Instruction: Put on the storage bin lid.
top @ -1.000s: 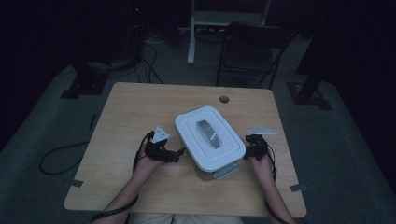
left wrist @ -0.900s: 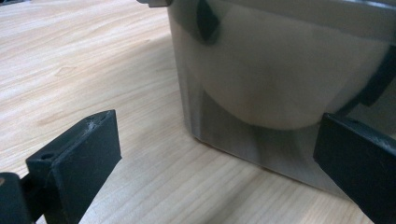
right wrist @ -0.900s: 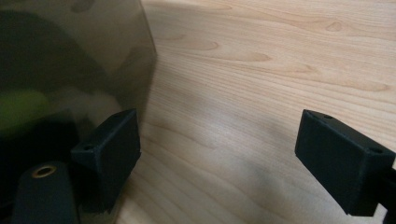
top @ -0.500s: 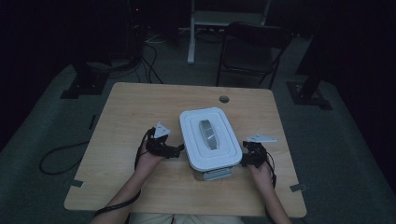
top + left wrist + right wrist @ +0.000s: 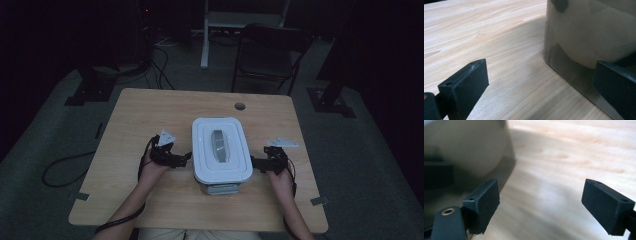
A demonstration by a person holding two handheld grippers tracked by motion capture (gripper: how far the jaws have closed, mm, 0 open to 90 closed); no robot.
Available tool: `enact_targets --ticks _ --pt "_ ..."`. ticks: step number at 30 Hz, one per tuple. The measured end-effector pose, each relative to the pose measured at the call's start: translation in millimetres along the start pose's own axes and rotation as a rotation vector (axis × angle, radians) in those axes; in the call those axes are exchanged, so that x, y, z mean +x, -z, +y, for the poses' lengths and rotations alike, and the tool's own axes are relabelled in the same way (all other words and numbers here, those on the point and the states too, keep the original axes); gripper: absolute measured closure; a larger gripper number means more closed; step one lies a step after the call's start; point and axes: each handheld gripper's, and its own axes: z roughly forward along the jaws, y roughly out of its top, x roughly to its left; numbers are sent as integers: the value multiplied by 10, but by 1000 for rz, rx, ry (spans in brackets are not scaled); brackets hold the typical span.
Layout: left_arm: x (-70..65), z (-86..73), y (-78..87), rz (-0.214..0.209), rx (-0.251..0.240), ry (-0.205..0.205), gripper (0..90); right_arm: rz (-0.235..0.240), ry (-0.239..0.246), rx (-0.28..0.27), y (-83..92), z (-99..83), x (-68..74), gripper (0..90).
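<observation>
A white lidded box (image 5: 221, 150) with a grey handle on its lid stands in the middle of the wooden table (image 5: 150, 110). My left gripper (image 5: 186, 158) is at the box's left side, jaws open, nothing between them. My right gripper (image 5: 254, 163) is at the box's right side, also open and empty. In the left gripper view the box's glossy wall (image 5: 584, 37) rises close at the right, and one fingertip (image 5: 616, 85) overlaps it. In the right gripper view the wall (image 5: 466, 152) stands at the left, just behind one fingertip (image 5: 484, 202).
A small round hole (image 5: 240, 106) sits in the table near its far edge. A dark chair (image 5: 270, 55) and stand bases (image 5: 85, 92) stand on the floor beyond the table. Cables (image 5: 65, 165) trail on the floor at the left.
The box has turned from a slanted position to lie square with the table and shifted slightly. Both grippers moved with it and stay at its two sides.
</observation>
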Motion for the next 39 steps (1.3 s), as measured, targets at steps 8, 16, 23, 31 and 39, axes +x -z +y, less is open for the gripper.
enact_targets --ticks 8,16,23,31,39 --pt "11 -23 13 -3 4 4 14 -42 -31 -73 58 410 -100 145" --pt "23 -37 33 0 3 4 14 -20 18 -83 53 589 67 150" --pt "26 -38 42 0 2 8 14 -36 31 -85 43 613 140 154" --pt "46 -16 72 0 0 3 14 -29 11 -66 13 558 87 144" --pt "129 99 259 17 -31 19 14 -54 -4 -81 124 542 15 144"
